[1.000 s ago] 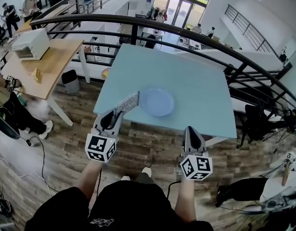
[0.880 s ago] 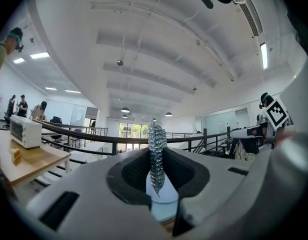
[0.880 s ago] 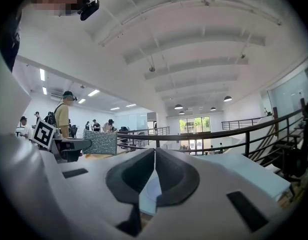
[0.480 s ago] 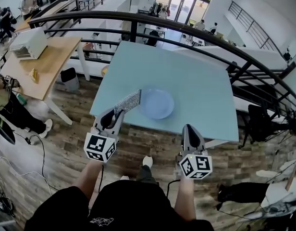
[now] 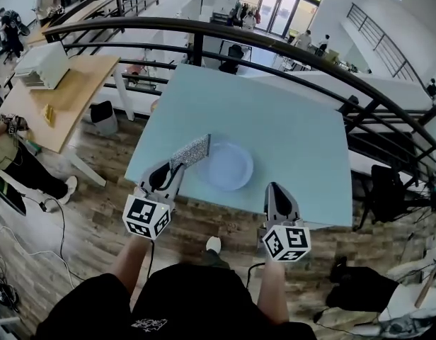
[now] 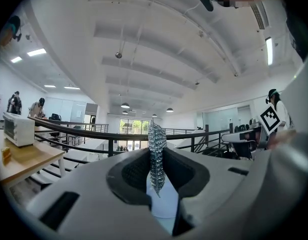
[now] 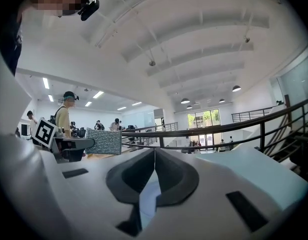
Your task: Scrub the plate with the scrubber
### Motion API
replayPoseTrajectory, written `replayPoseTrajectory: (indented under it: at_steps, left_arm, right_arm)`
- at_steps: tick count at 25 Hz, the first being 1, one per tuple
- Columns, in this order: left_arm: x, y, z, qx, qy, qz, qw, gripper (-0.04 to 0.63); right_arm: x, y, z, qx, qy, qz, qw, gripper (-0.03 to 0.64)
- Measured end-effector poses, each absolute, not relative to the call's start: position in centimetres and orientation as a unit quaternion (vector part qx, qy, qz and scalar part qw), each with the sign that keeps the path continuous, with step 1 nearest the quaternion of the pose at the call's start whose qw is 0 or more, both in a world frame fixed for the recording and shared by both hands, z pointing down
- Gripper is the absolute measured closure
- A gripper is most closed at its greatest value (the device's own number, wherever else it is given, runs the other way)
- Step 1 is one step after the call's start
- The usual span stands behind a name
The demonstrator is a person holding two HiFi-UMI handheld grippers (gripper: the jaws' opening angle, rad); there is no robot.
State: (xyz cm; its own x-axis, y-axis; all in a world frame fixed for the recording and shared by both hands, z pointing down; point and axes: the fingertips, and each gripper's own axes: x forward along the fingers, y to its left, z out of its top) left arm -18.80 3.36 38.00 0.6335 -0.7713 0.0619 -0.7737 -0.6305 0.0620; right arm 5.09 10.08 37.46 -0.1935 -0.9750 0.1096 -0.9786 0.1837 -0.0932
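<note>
A pale blue plate (image 5: pixel 228 165) lies near the front edge of the light blue table (image 5: pixel 274 112). My left gripper (image 5: pixel 177 166) is shut on a grey glittery scrubber (image 5: pixel 190 151), held on edge just left of the plate's rim. In the left gripper view the scrubber (image 6: pixel 156 154) stands upright, clamped between the jaws of the left gripper (image 6: pixel 157 176). My right gripper (image 5: pixel 274 188) hovers at the table's front edge, right of the plate, with nothing in it. Its jaws meet at the tip in the right gripper view (image 7: pixel 154 156), where the scrubber (image 7: pixel 107 141) shows at the left.
A black curved railing (image 5: pixel 204 30) runs behind the table. To the left are a wooden desk (image 5: pixel 62 91) with a white appliance (image 5: pixel 42 64), a bin (image 5: pixel 103 117) and people. Wooden floor lies below the table's front edge.
The table and plate have come nearer to both grippers. The left gripper keeps its hold on the scrubber, and the right stays shut.
</note>
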Motion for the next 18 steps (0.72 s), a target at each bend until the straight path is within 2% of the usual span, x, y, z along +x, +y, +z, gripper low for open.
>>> replayPoseTrajectory:
  at_steps: [10, 18]
  left_arm:
    - [-14.4, -0.7, 38.3, 0.892, -0.45, 0.027, 0.038, 0.509]
    - [-10.0, -3.0, 38.8, 0.879, -0.472, 0.038, 0.049, 0.509]
  right_arm:
    - [9.0, 4.0, 39.1, 0.604, -0.792, 0.091, 0.011, 0.609]
    - [12.6, 0.3, 41.4, 0.57, -0.813, 0.112, 0.035, 0.611]
